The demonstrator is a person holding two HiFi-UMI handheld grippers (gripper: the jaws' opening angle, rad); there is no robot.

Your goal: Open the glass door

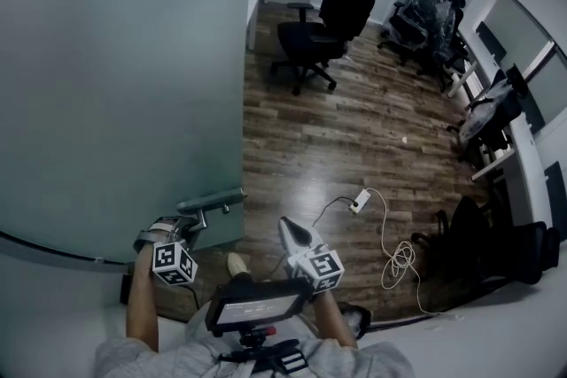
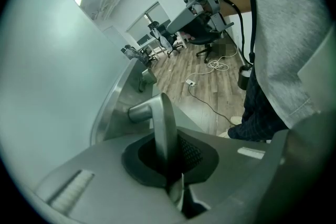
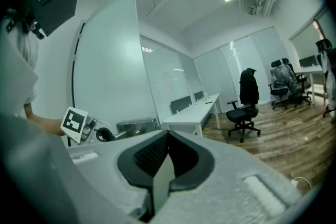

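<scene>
The frosted glass door (image 1: 115, 84) fills the left of the head view, with its edge swung out over the wooden floor. Its metal lever handle (image 1: 213, 202) sticks out near the lower edge. My left gripper (image 1: 189, 226) is shut on that handle. In the left gripper view the lever (image 2: 161, 123) runs down between the dark pads (image 2: 194, 152), beside the door (image 2: 47, 76). My right gripper (image 1: 289, 227) hangs to the right of the handle, away from the door, shut with nothing in it. In the right gripper view its jaws (image 3: 168, 153) meet on a seam, and the door (image 3: 110, 71) stands at the left.
A black office chair (image 1: 323, 22) with a jacket stands on the wood floor beyond the door. More chairs (image 1: 434, 22) and desks (image 1: 523, 137) line the right side. A power strip with a white cable (image 1: 359, 202) lies on the floor to my right.
</scene>
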